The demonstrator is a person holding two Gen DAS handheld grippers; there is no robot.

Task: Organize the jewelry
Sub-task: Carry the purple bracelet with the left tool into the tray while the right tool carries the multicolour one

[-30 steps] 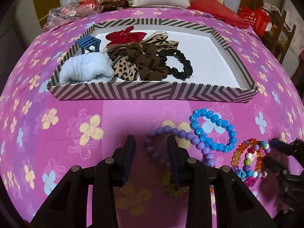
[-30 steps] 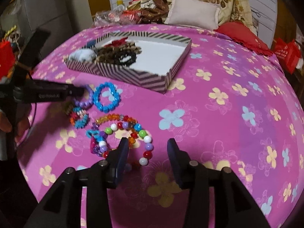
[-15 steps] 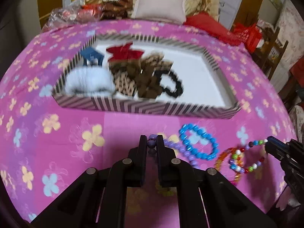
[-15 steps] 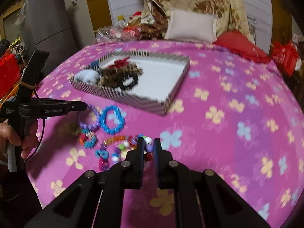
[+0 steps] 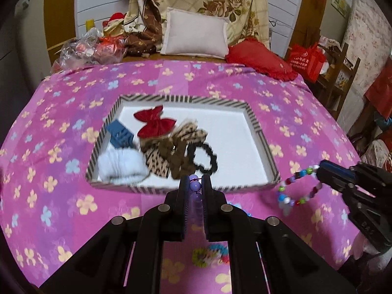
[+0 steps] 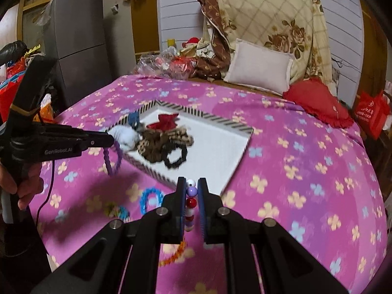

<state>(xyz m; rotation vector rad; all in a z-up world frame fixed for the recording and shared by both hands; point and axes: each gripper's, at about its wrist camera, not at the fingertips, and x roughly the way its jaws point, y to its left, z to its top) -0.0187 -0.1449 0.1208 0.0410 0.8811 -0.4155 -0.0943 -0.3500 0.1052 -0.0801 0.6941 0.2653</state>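
My left gripper [image 5: 195, 183] is shut on a purple bead bracelet [image 5: 195, 186], which hangs from it above the bed in the right wrist view [image 6: 113, 158]. My right gripper [image 6: 191, 186] is shut on a multicoloured bead bracelet [image 6: 190, 202], which dangles from it in the left wrist view [image 5: 297, 183]. Both are raised just in front of the striped tray [image 5: 186, 99], which holds a red bow [image 5: 154, 125], a blue clip [image 5: 120, 134], a white scrunchie [image 5: 121, 166], brown and leopard scrunchies [image 5: 171, 152] and a black scrunchie [image 5: 203, 158].
A blue bead bracelet [image 6: 150, 199], an orange one [image 6: 175, 253] and a small mixed one [image 5: 210, 257] lie on the pink flowered bedspread [image 5: 61, 196]. Pillows [image 5: 196, 36], a red cushion [image 5: 259, 57] and clutter sit at the bed's far end.
Both grippers closed on their bracelets and lifted them off the bedspread, rising and moving toward the tray.
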